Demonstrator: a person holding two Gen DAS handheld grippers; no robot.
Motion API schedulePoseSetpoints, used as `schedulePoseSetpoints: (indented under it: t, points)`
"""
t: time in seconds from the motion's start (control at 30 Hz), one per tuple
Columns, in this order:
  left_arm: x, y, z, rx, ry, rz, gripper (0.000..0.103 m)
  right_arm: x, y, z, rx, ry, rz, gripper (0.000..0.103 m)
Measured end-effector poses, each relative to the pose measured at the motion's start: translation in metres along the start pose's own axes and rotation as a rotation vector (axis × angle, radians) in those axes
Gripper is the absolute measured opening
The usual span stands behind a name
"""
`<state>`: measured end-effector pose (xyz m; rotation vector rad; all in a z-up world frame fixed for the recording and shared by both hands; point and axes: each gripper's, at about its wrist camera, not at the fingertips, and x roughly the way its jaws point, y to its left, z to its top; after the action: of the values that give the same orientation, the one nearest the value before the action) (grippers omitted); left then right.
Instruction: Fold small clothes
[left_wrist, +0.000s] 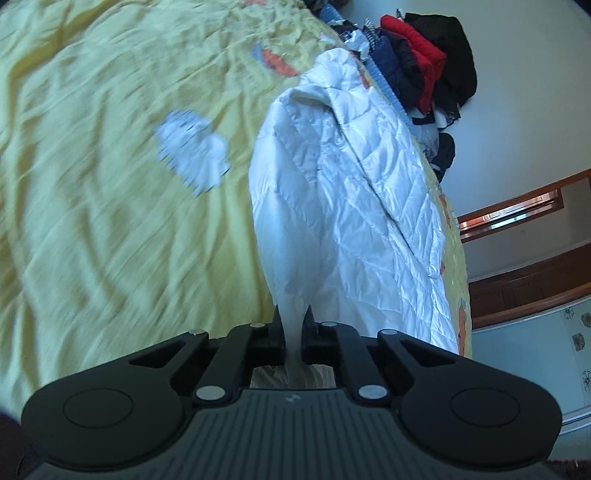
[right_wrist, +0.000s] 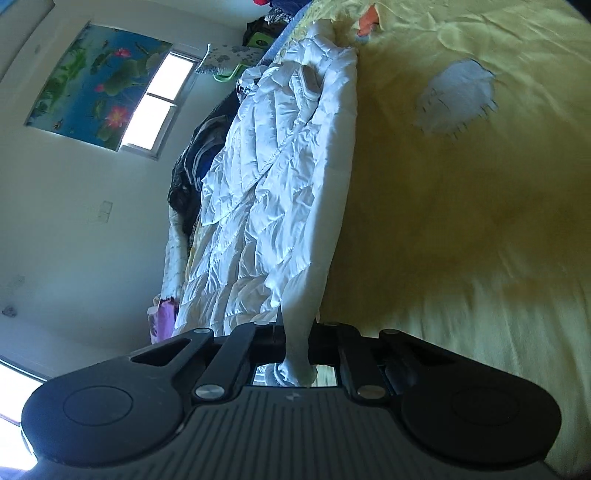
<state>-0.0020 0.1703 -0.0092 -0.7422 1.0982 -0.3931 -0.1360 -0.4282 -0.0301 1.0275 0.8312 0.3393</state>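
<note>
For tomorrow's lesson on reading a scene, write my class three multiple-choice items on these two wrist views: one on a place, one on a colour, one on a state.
1. Where does the pile of dark and red clothes lie?
A. at the far edge of the bed, by the wall
B. on the floor
C. in a basket

2. What colour is the bedspread?
A. blue
B. yellow
C. grey

3. How do the left gripper and right gripper stand?
A. both open, clear of cloth
B. one open, one shut
C. both shut on the white quilted jacket

Answers:
1 A: the heap sits past the jacket, against the pale wall.
2 B: yellow cloth fills both views.
3 C: in each view a white edge of the jacket is pinched between the closed fingers.
</note>
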Motion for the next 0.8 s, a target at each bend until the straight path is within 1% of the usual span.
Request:
schedulePoseSetpoints:
  t: [0.13,0.23,0.3,0.37,0.47,0.53,0.6,0.7,0.8]
  points:
    - [-0.015,0.014,-0.023,-0.028,0.042,0.009,0.006,-0.02,-0.006,-0.021,0.035,0.012,-0.013,0.011]
    - [-0.022,0.023,-0.038,-0.059,0.077,0.006,0.007,-0.036,-0.01,-0.036,0.069,0.01,-0.004,0.011]
    - [-0.023,0.026,-0.04,-0.083,0.086,-0.009,0.007,-0.04,-0.012,-0.037,0.103,0.0,0.017,0.011]
    - [-0.023,0.021,-0.032,-0.092,0.084,-0.039,0.007,-0.04,-0.009,-0.031,0.13,-0.026,0.068,0.011]
    - [-0.028,-0.002,-0.006,-0.053,0.044,-0.1,0.007,-0.036,0.005,-0.008,0.129,-0.075,0.156,0.011]
    - [-0.029,-0.022,0.015,-0.015,0.001,-0.146,0.007,-0.03,0.015,0.019,0.122,-0.113,0.206,0.012]
    - [-0.024,-0.039,0.039,0.002,-0.04,-0.193,0.006,-0.022,0.019,0.045,0.142,-0.147,0.257,0.012]
    - [-0.005,-0.063,0.075,-0.01,-0.09,-0.239,0.006,-0.003,0.022,0.094,0.19,-0.203,0.309,0.012]
    - [0.018,-0.079,0.117,-0.046,-0.136,-0.259,0.006,0.016,0.019,0.14,0.233,-0.238,0.337,0.012]
